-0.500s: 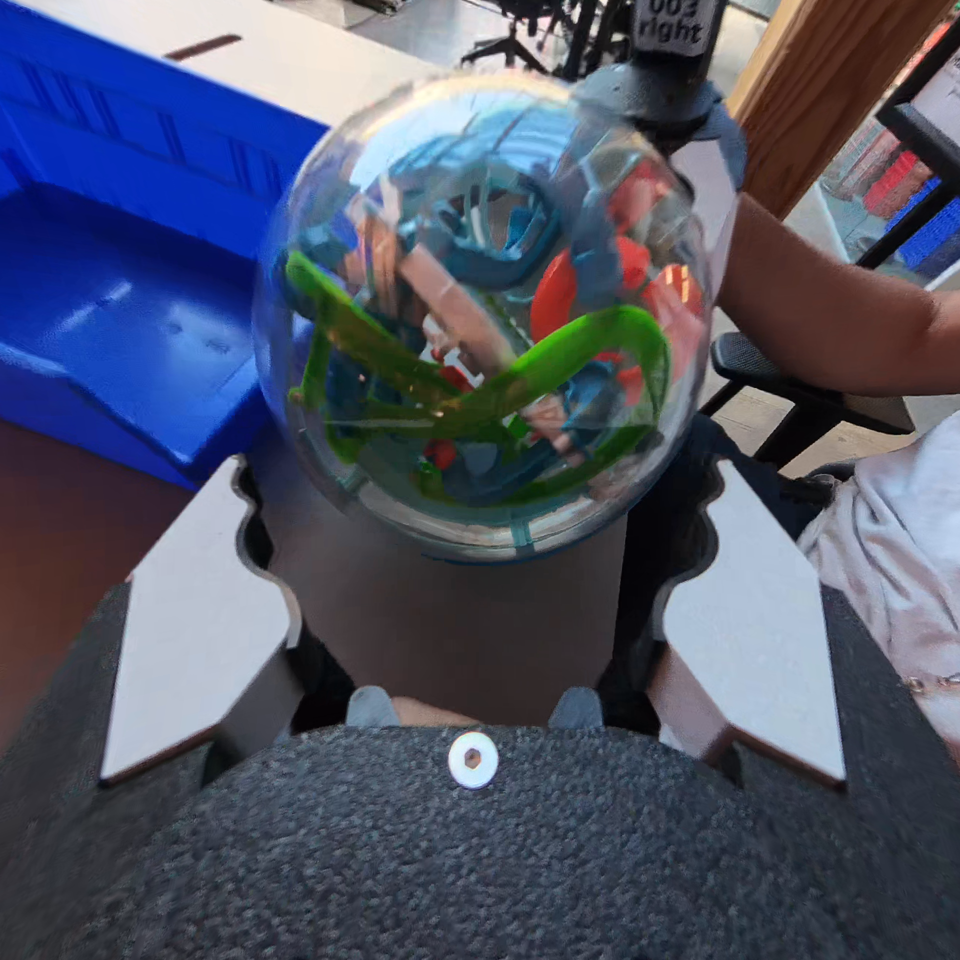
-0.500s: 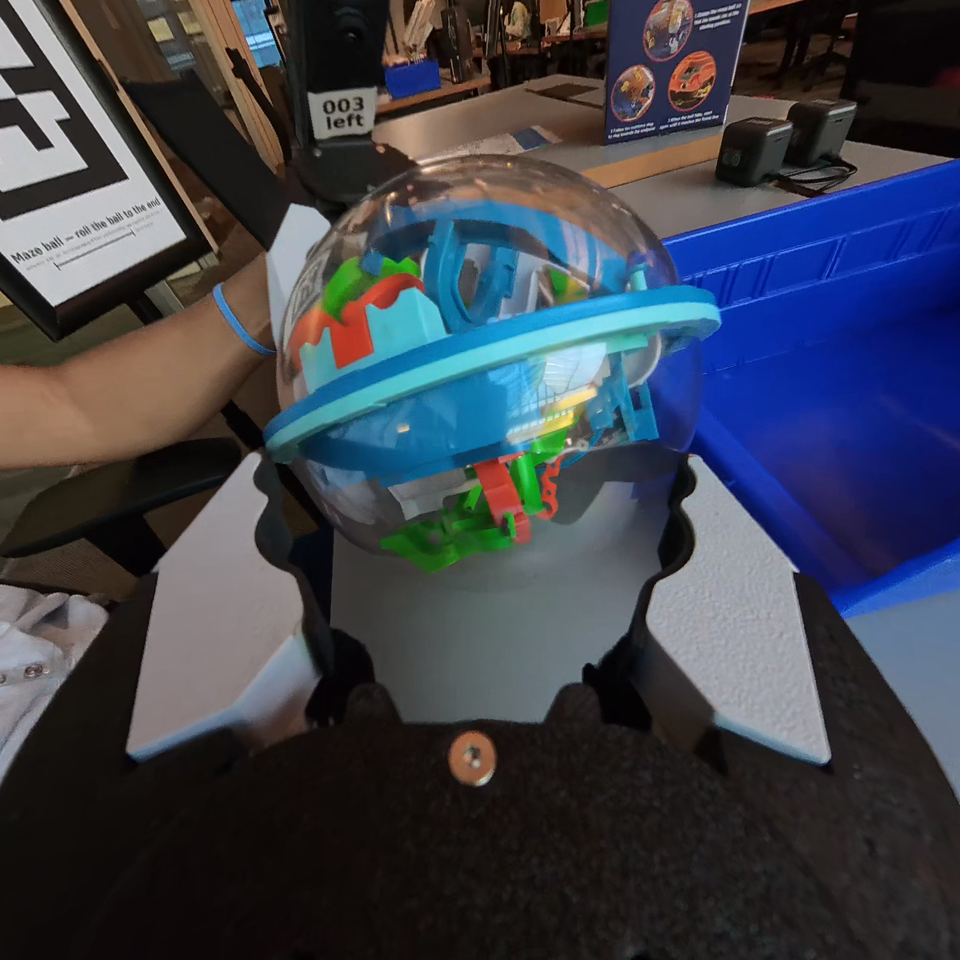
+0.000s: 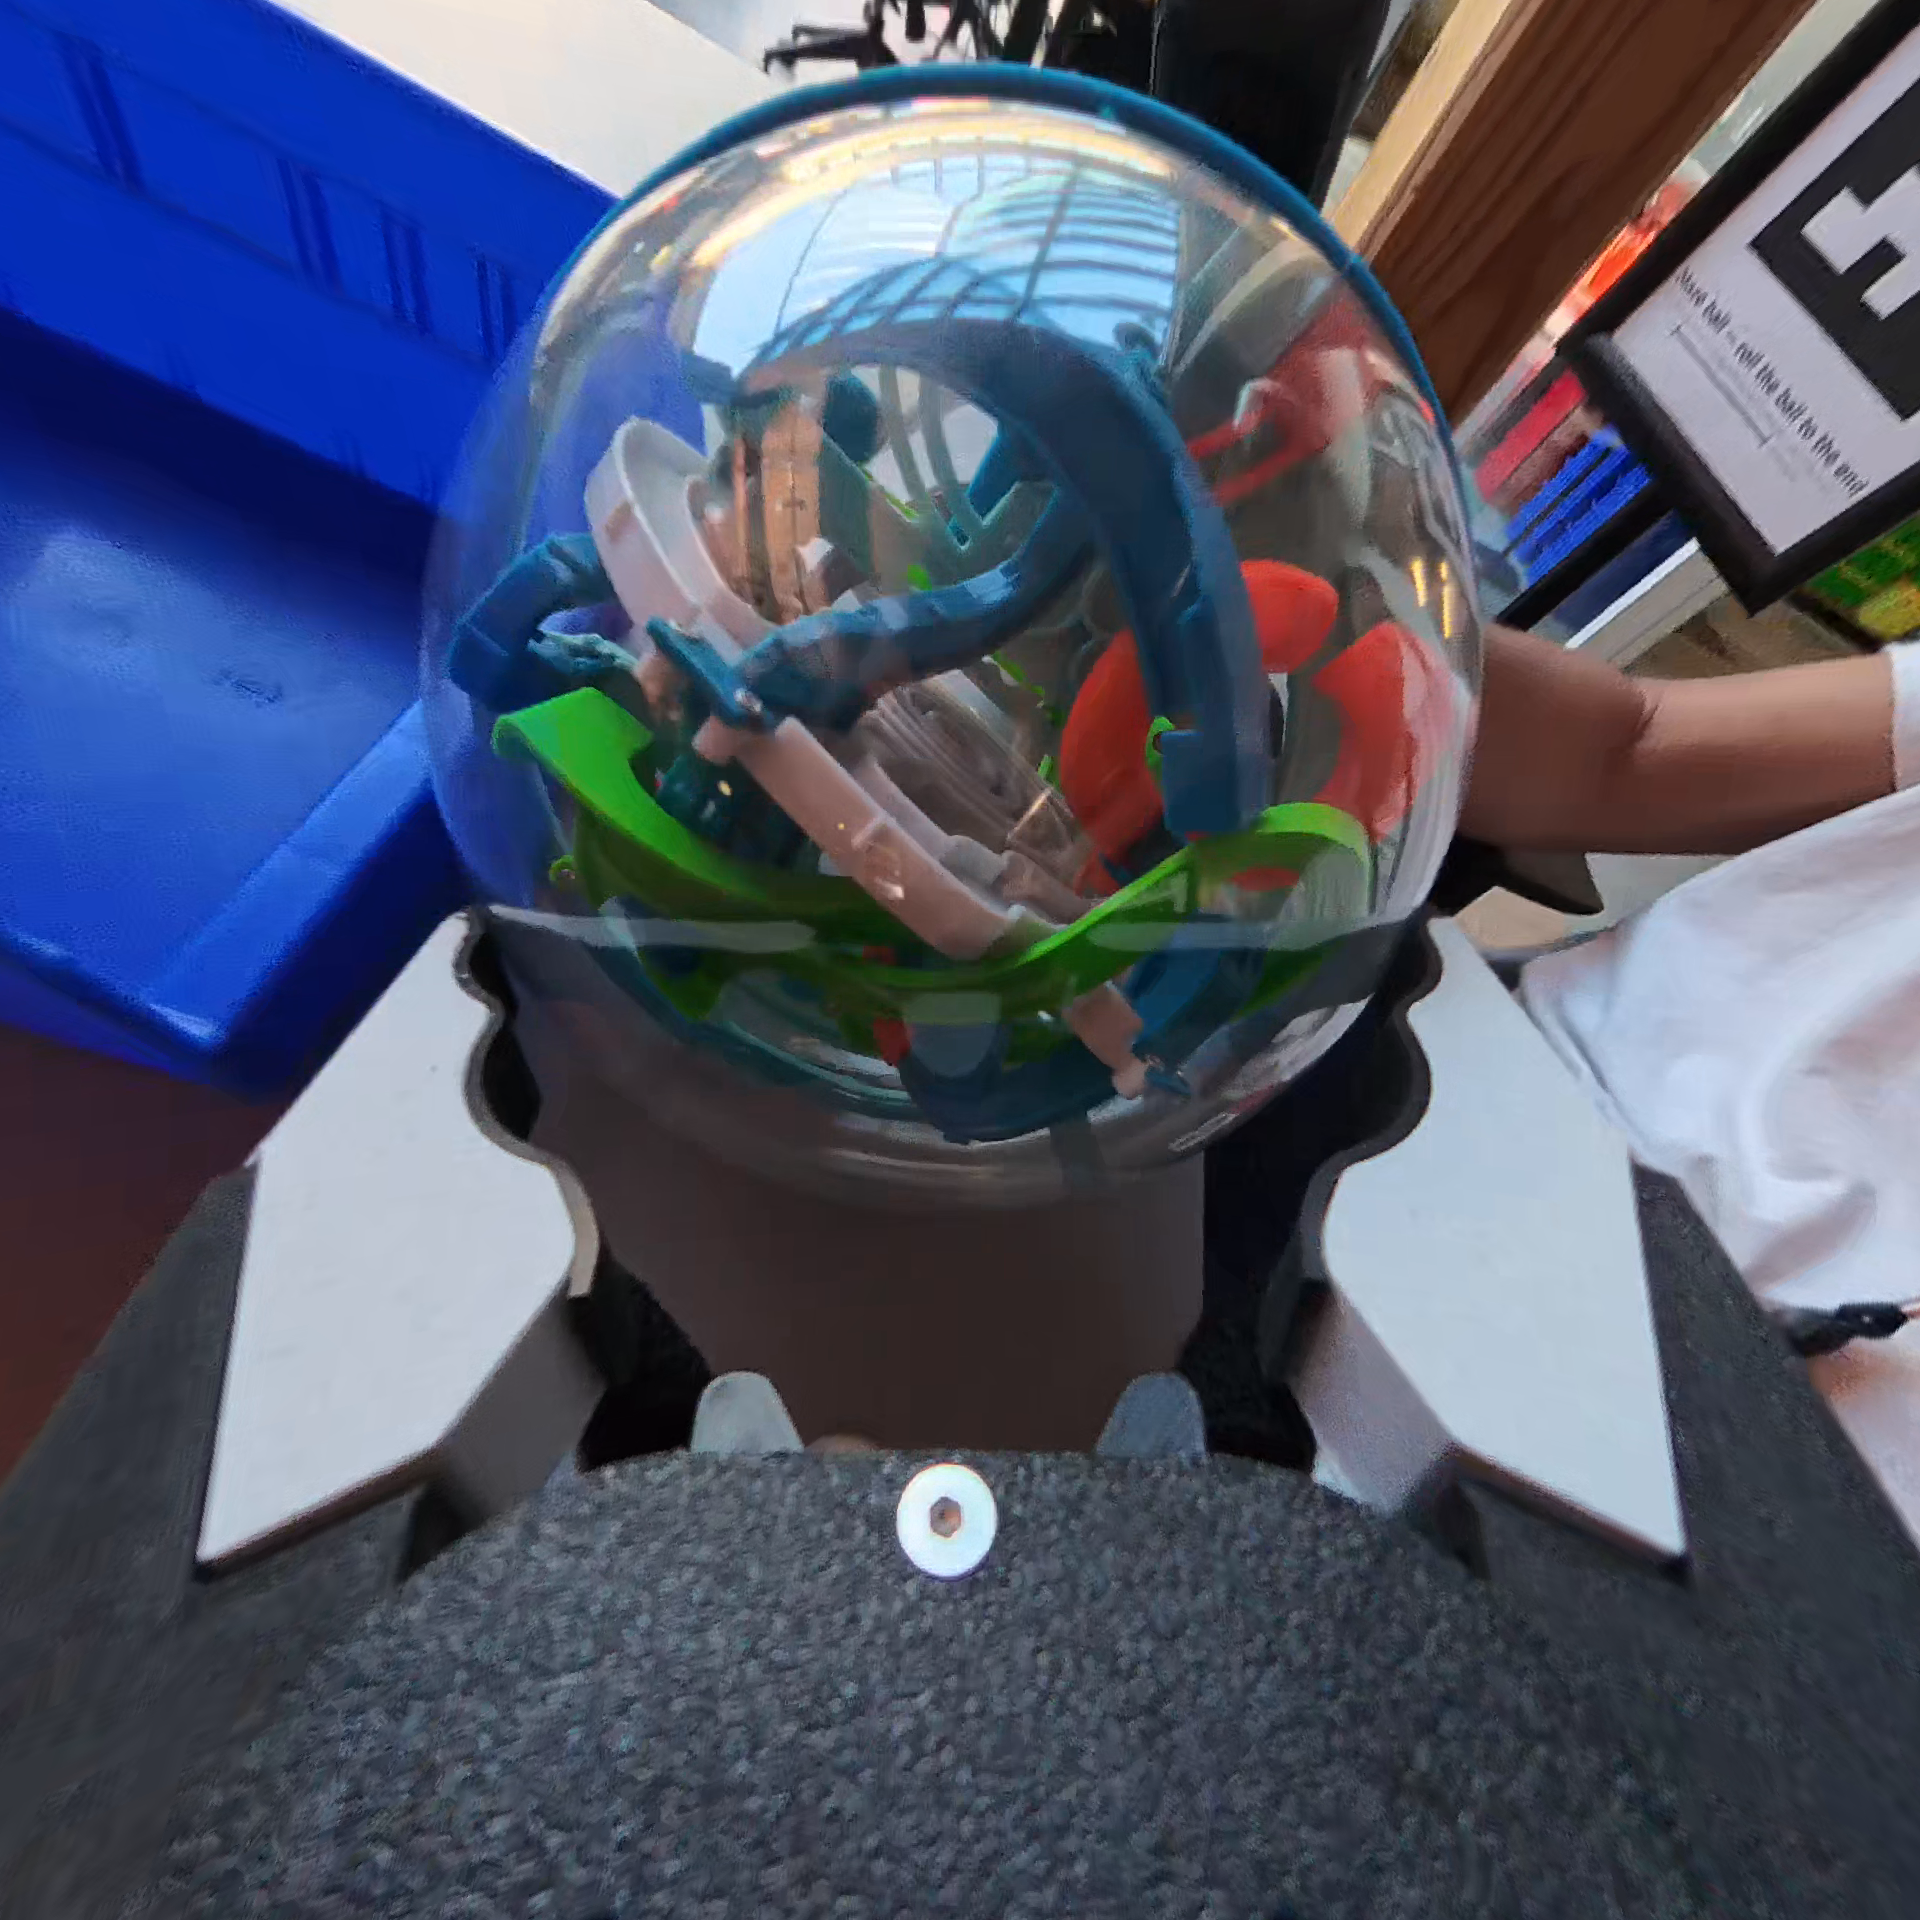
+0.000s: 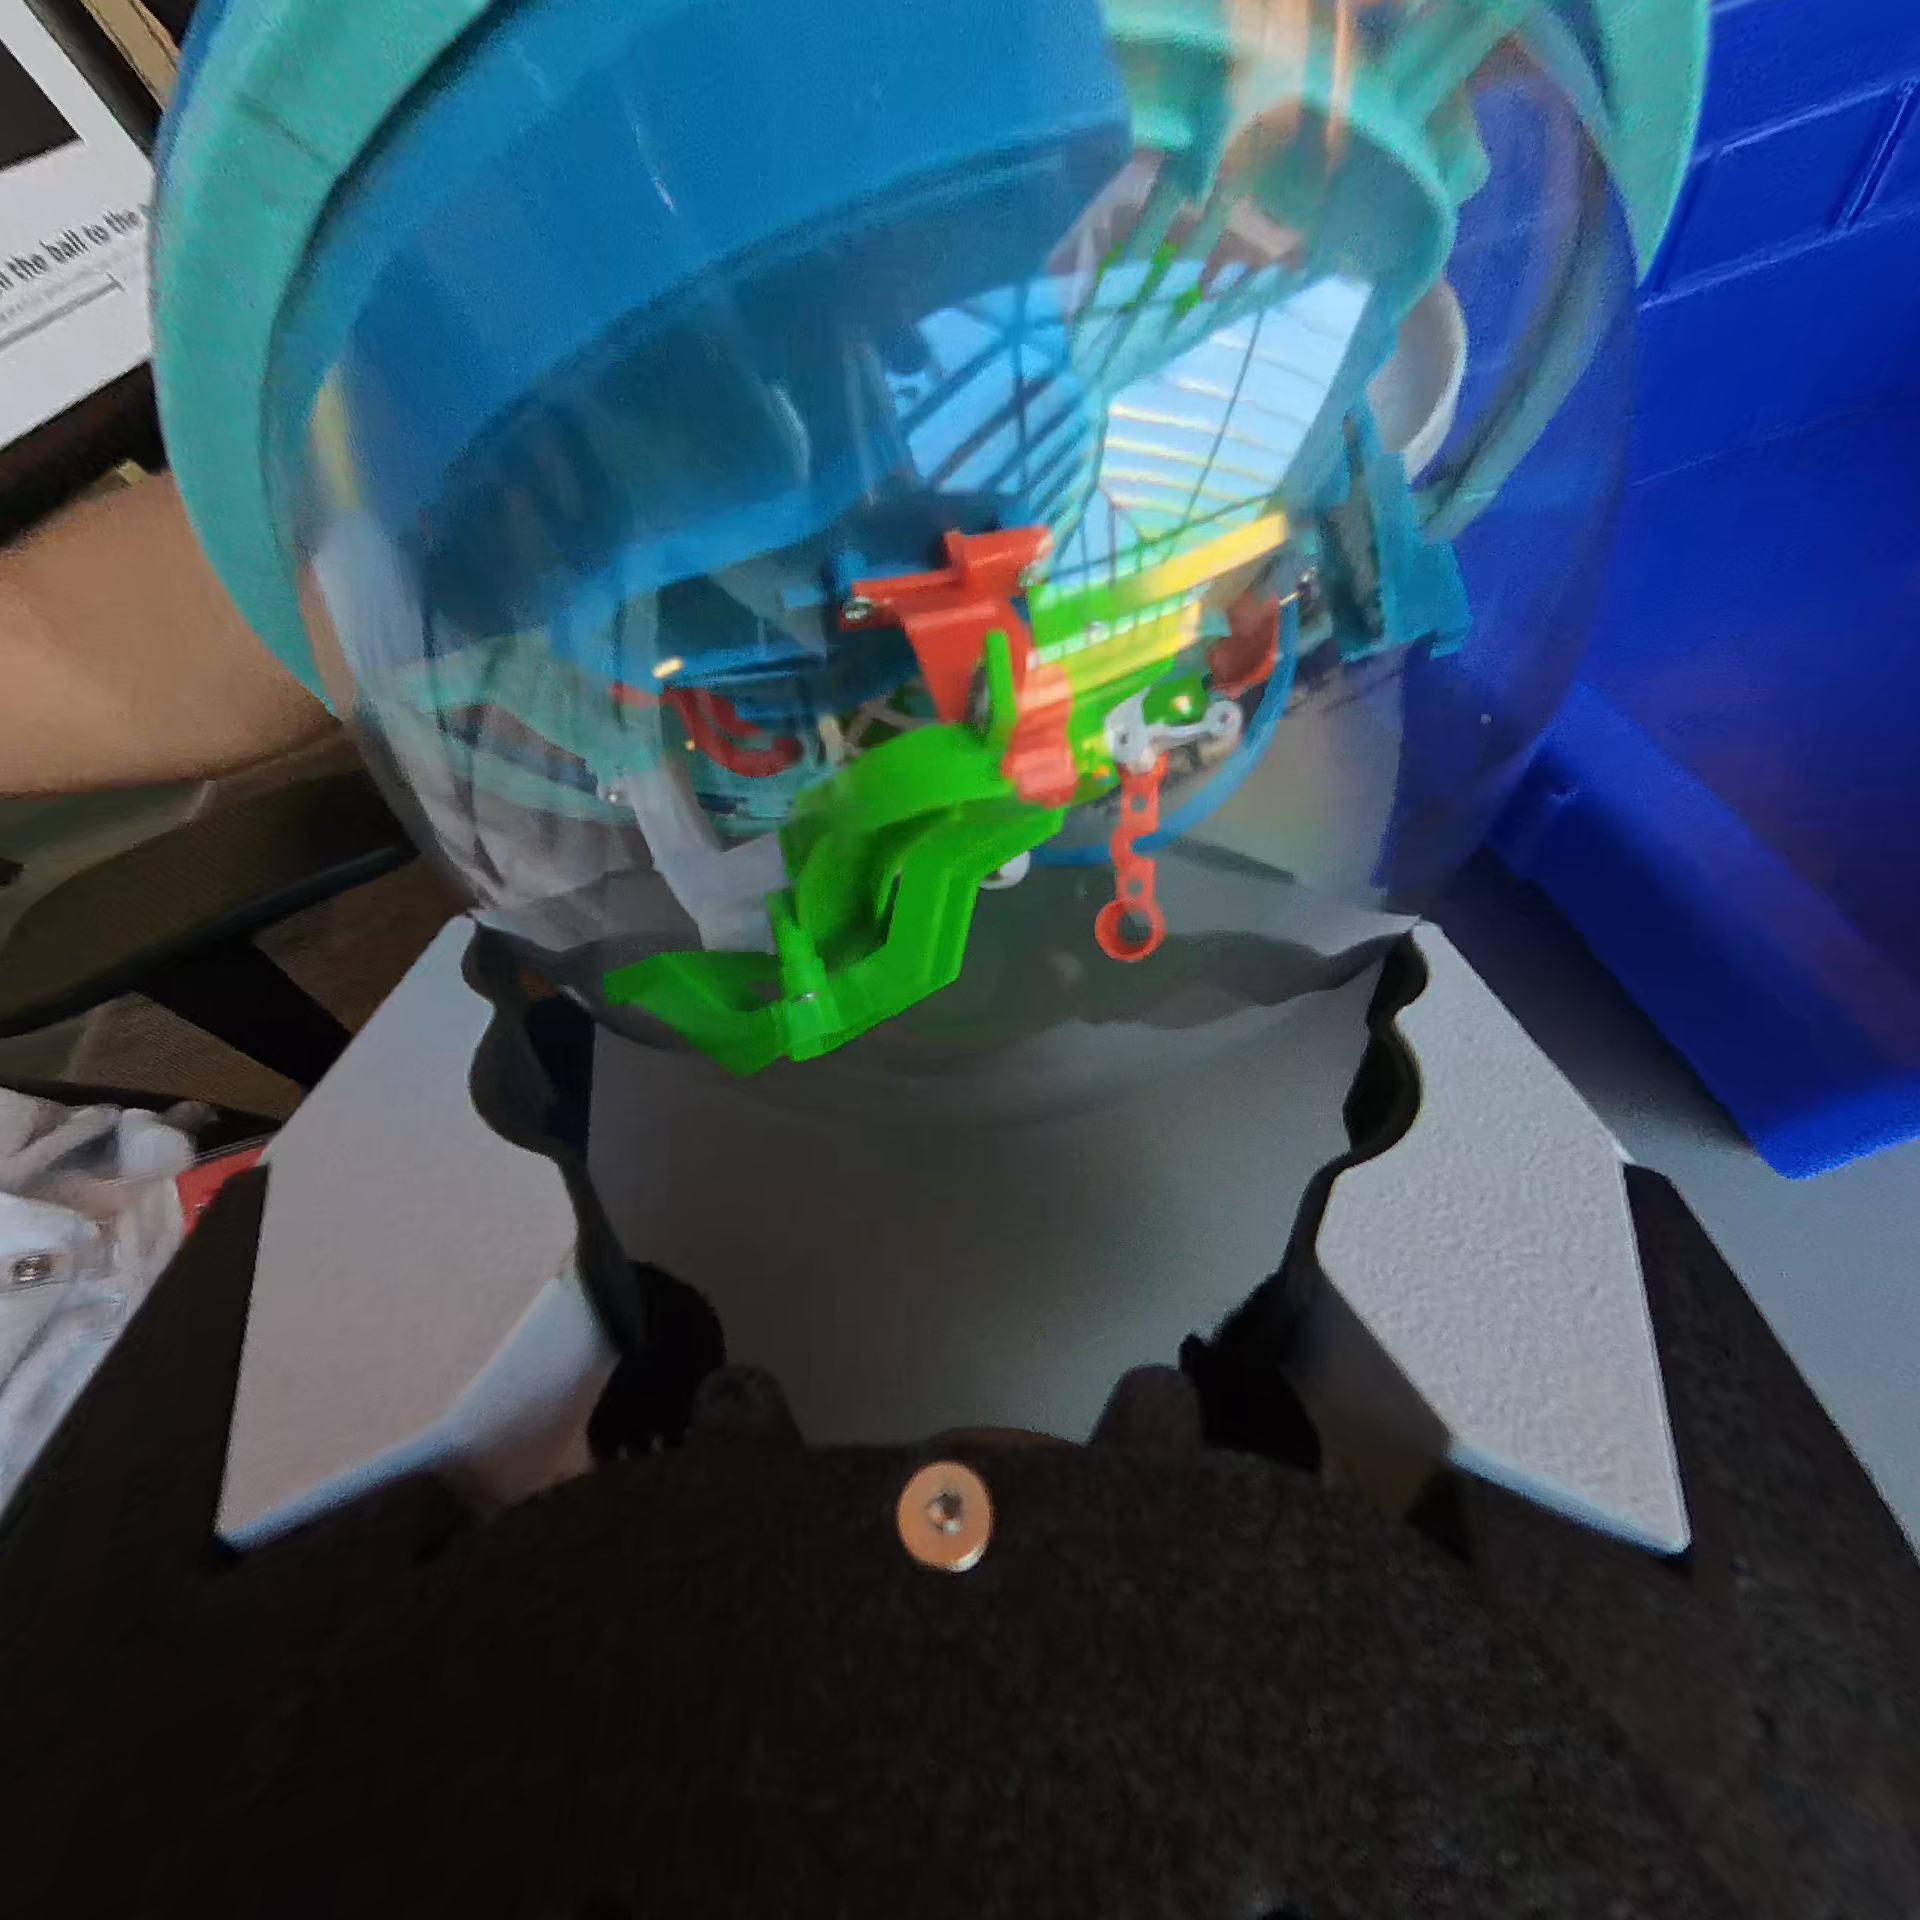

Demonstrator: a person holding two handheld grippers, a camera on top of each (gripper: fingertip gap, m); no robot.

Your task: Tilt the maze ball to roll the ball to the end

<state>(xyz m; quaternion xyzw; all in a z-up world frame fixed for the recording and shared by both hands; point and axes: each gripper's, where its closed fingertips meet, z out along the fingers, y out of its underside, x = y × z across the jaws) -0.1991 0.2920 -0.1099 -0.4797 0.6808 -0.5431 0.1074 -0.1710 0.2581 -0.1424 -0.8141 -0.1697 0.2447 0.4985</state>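
Maze ball (image 3: 951, 623) has swung closer, clamped between both grippers' fingers (image 3: 416, 1195).

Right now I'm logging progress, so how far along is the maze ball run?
Done: the maze ball is off the table, cradled between both grippers' fingers. In hand: it sits tilted, its teal rim arching over the top. Left: reaching the end; the small ball inside can't be clearly picked out, so track progress is unknown.
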